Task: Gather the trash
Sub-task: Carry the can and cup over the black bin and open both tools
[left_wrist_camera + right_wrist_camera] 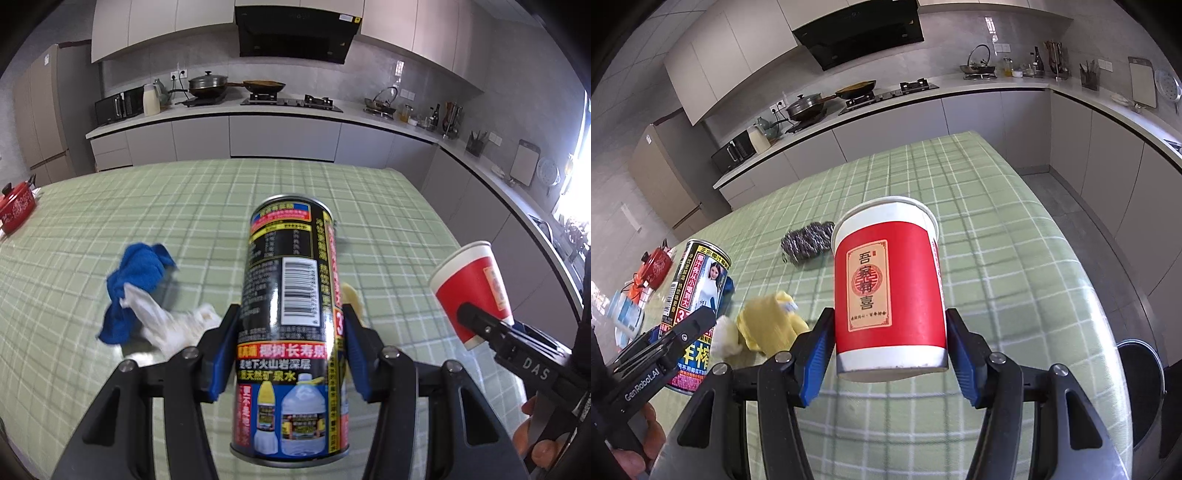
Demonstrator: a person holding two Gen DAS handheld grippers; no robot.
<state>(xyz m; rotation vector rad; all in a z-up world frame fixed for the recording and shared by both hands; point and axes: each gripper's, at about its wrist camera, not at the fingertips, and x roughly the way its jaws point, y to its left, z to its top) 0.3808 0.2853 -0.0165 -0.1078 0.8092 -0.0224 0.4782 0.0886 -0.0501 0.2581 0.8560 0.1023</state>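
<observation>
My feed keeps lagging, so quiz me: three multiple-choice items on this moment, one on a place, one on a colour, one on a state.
1. Where does the steel scourer lie?
A. on the checked tablecloth
B. on the kitchen counter
C. inside the cup

2. What colour is the cloth beside the crumpled tissue?
A. red
B. blue
C. grey

3. What is the state of the right tongs?
A. open and empty
B. shut on the drink can
C. shut on the paper cup

Answers: 1 A, it rests on the cloth behind the cup. 2 B, it is plainly blue. 3 C, both blue pads press the cup's sides.
</observation>
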